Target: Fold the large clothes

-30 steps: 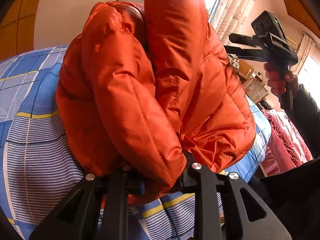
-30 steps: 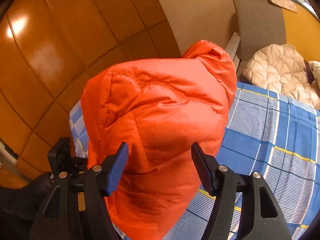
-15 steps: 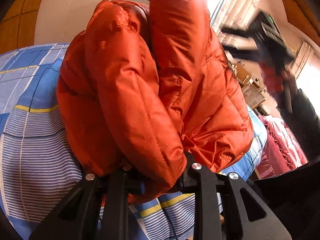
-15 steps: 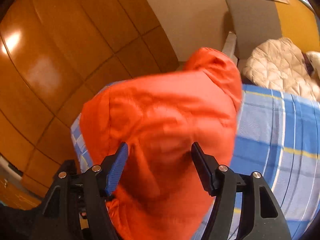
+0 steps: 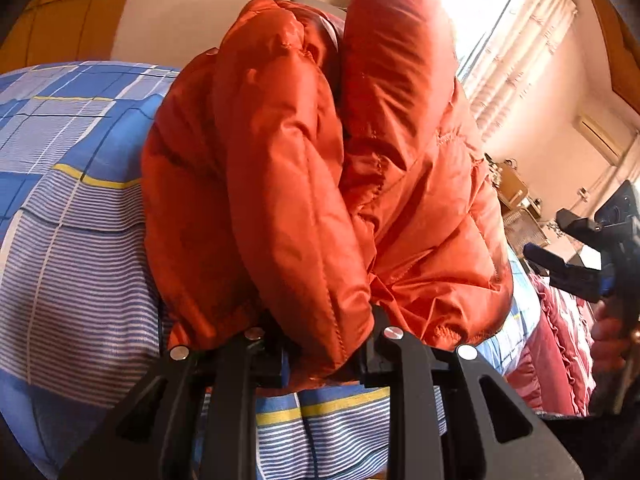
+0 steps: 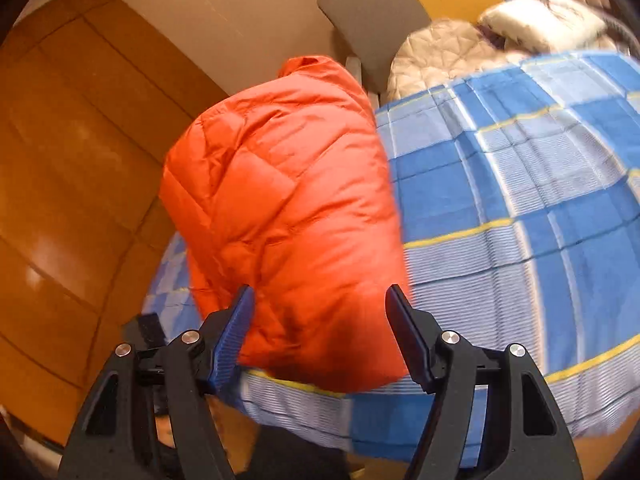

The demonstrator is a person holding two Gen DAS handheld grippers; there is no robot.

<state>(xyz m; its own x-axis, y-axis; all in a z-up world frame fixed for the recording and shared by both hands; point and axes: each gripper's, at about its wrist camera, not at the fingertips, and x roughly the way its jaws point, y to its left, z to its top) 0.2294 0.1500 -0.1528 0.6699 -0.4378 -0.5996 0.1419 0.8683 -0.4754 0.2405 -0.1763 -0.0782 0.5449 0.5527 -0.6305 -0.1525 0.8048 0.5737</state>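
Orange quilted fabric fills both views: a puffy down jacket lies bunched on a bed covered in blue, white and yellow checks. It looks partly folded, with a sleeve or side panel doubled over the body, though the bundle is still lumpy and loose. Flattening and a final fold appear to remain.

The left claw is clamped on a thick fold of the jacket at 6 o'clock in its view. The right claw holds nothing; its jaws are opening, short of the jacket's near edge.

The jacket sits near the bed's edge, beside an orange wooden wall at 9 o'clock. Open bedding stretches towards 3 o'clock. A cream quilt lies at 1 o'clock.
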